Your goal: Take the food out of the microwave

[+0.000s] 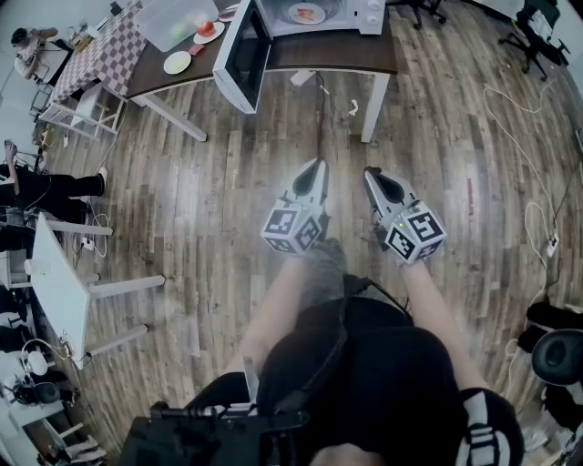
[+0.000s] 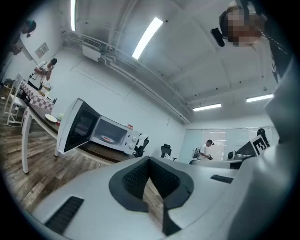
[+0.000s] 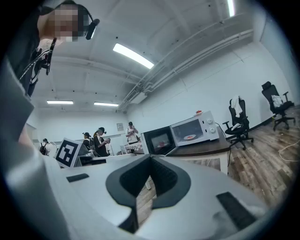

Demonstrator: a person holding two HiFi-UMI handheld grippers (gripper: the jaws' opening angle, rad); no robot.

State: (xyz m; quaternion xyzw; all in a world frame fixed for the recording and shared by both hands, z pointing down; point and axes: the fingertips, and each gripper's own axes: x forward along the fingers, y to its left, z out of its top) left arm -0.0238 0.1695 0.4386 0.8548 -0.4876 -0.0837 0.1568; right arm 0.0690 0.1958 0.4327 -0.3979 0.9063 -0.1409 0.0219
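Fingers [image 2: 133,180] of the left gripper [image 2: 150,163] are pressed together with nothing between them; the right gripper [image 3: 151,158] is the same, its fingers [image 3: 133,180] closed tip to tip and empty. From the head view the left gripper [image 1: 316,165] and the right gripper [image 1: 372,172] sit side by side over the wooden floor [image 1: 209,191], near the person and just apart from each other; both are held level and aim toward the far table [image 1: 337,56].

On that dark table stands the white microwave [image 1: 360,11], well apart from both grippers; its door [image 1: 241,56] is swung open to the left, past the table's near edge. The food [image 1: 306,13] is inside the oven, a reddish portion on a pale plate lying flat on the oven floor; the left gripper view shows it through the open front of the microwave [image 2: 112,136] as a small reddish disc [image 2: 108,138], and the right gripper view shows the microwave [image 3: 194,130] from the other side with the food [image 3: 189,137] seen in its cavity.

Left of the microwave on the same table lie a small plate [image 1: 177,62], a second plate with something red [image 1: 208,29] and a clear plastic box [image 1: 168,20]; farther left is a checked tablecloth [image 1: 105,50]. A white table [image 1: 56,278] stands at the near left, and office chairs [image 1: 537,32] at the far right.
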